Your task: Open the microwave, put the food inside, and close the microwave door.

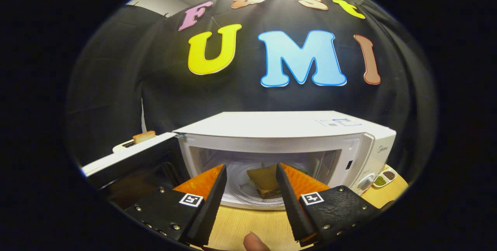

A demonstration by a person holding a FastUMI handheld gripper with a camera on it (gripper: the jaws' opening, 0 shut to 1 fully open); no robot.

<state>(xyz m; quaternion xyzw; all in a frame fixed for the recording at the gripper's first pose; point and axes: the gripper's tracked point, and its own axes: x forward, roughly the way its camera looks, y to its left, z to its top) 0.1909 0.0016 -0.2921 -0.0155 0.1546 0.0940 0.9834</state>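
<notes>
Far off to the left, behind the open door, a white toaster (125,145) stands with a slice of toast (144,136) poking up out of its slot. Just right of it the microwave door (128,160) hangs swung wide to the left, its white top edge catching the light and its dark inner window facing the cavity. Next comes the white microwave (287,134) itself, sitting on the pale wooden worktop (252,223) with its cavity open toward the camera. Inside, on the round glass turntable (238,189), lies the food, a sandwich (266,181) of brown bread with a layered edge showing at its near side and a bit of green beside it. The tool (251,177) is held just in front of the cavity mouth, low over the worktop, with its two fingers spread well apart and nothing between them; the sandwich shows through the gap, beyond the fingertips, and neither finger touches it. Near the bottom, between the bases of the fingers, a fingertip (254,242) of the person holding the tool pokes into sight. Further right, the microwave's control panel carries a round knob (366,183) low on its front. Past the right side of the microwave, on the worktop, a small white dish (384,177) with compartments holds dark and green contents.
</notes>
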